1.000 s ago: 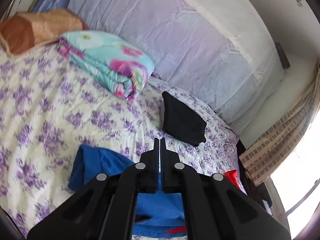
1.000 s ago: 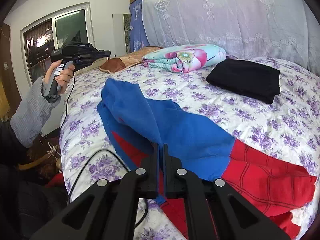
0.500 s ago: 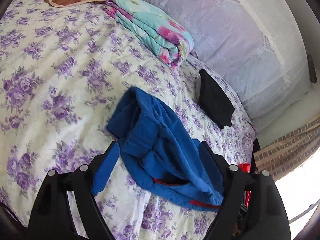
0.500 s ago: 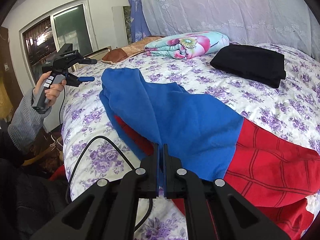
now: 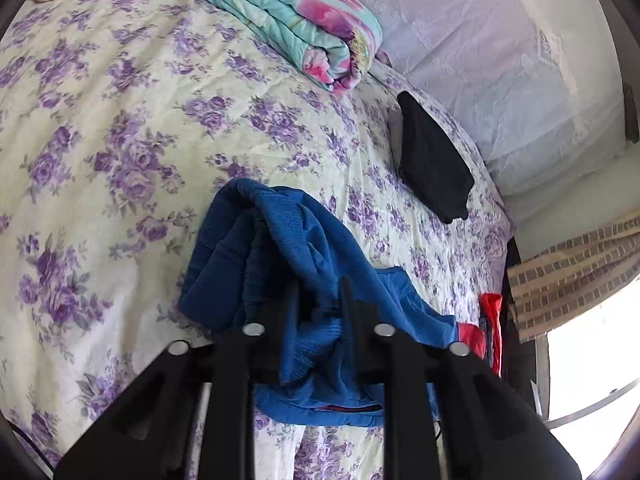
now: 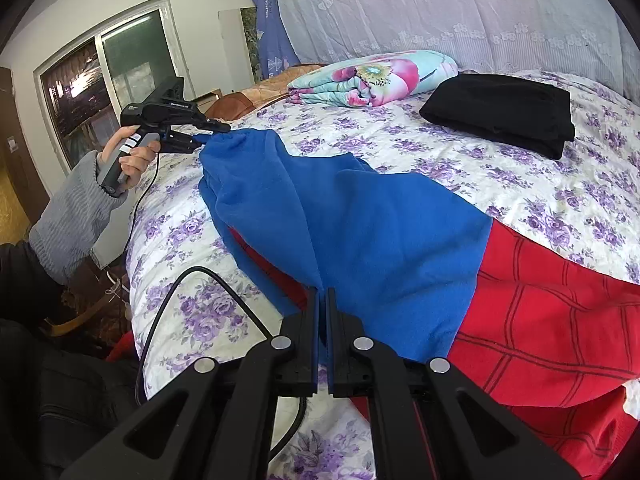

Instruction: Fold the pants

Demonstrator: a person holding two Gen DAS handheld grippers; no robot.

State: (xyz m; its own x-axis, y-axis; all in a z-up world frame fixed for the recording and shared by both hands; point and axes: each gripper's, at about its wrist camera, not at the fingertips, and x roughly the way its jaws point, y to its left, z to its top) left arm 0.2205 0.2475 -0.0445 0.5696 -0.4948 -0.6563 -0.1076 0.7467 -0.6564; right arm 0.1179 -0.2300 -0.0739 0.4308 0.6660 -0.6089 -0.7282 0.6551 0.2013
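Pants [image 5: 304, 248] waistband bunched between left gripper [image 5: 318, 292] fingers.

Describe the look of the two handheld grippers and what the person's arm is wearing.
Both grippers are matte black plastic. The right gripper has two flat, narrow fingers on angular linkage arms with cut-out windows and round silver pivot pins. The left gripper has a boxy black body, a grey pistol handle with a white label, and a trailing black cable. The person wears a grey ribbed knit sleeve.
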